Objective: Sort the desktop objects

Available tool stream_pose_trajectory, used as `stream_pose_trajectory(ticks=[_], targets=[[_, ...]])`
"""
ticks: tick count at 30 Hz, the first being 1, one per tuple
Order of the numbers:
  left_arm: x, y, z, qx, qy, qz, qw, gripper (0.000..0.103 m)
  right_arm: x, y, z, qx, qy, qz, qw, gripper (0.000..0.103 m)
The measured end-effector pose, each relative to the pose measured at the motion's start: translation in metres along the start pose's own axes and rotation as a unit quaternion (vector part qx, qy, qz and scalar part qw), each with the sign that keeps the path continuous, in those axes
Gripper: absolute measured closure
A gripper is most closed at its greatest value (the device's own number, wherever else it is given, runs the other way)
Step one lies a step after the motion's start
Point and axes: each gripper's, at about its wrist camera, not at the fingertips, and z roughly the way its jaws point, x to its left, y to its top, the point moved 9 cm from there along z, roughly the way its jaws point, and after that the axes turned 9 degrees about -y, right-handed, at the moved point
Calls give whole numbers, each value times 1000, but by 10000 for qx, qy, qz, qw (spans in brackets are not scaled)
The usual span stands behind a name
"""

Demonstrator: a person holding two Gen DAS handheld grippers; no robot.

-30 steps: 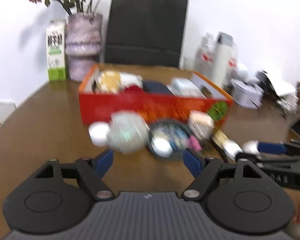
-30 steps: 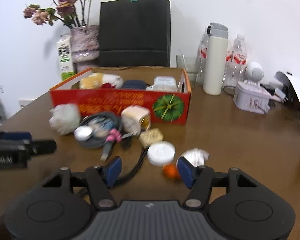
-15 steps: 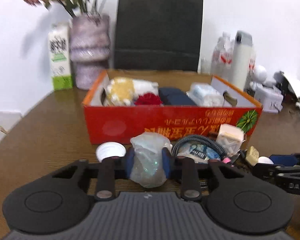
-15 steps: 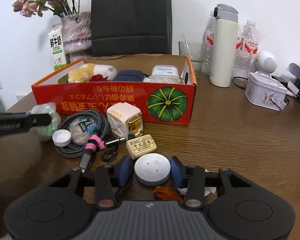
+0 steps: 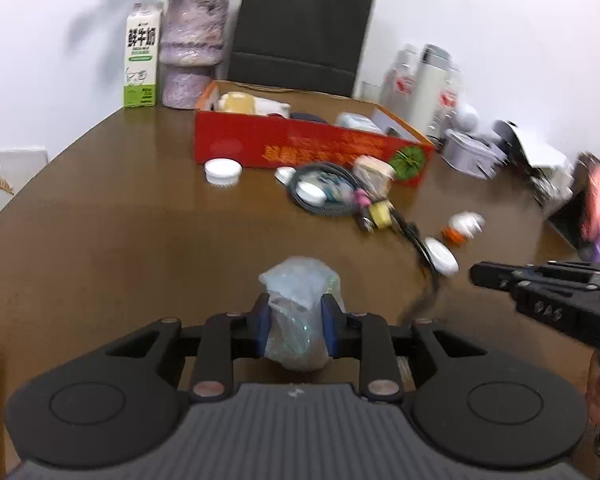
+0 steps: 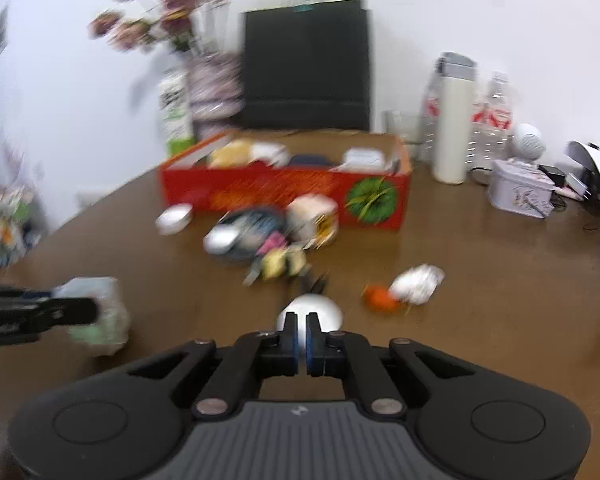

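Note:
My left gripper (image 5: 296, 322) is shut on a crumpled clear plastic bag (image 5: 300, 292) and holds it above the brown table, back from the clutter. It also shows in the right wrist view (image 6: 96, 312). My right gripper (image 6: 301, 326) is shut on the edge of a round white lid (image 6: 316, 310), also seen in the left wrist view (image 5: 442, 256). A red cardboard box (image 5: 300, 148) with several items stands farther back. In front of it lie a coiled black cable (image 5: 320, 190), a white charger cube (image 6: 314, 216) and a yellow eraser (image 5: 380, 214).
A second white lid (image 5: 223, 170) lies left of the cable. An orange scrap with crumpled white paper (image 6: 416, 282) lies to the right. A milk carton (image 5: 141, 68), vase (image 5: 190, 52), black bag (image 5: 300, 28), thermos (image 6: 452, 120), bottles and tin (image 6: 520, 194) line the back.
Both grippers pulled back from the clutter and lifted. The left carries the plastic bag away from the box. The right closed on the white lid and raised it.

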Motion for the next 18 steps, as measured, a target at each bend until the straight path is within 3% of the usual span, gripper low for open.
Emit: stream_pose_trajectory(ticks=[4, 8, 9, 10, 12, 15, 18], targets=[[-16, -19, -19, -22, -11, 393, 9992, 73, 16, -31, -23, 165, 18, -402, 9991, 98], [-17, -22, -22, -61, -49, 335, 9994, 67, 11, -38, -30, 189, -59, -349, 9992, 90], [-18, -22, -21, -70, -79, 325, 9994, 57, 7, -35, -28, 183, -128, -276, 9994, 86], [-18, -22, -20, -74, -97, 345, 9993, 39, 4, -32, -27, 158, -161, -207, 9995, 83], [-19, -24, -18, -92, -79, 386, 9992, 27, 1, -21, -24, 38, -112, -130, 9998, 65], [-19, -24, -13, -59, -115, 480, 9988, 25, -2, -3, -9, -111, -207, -82, 9997, 47], [-14, -25, -1, 65, -91, 390, 9992, 30, 7, 17, 16, -125, 42, -30, 9999, 47]])
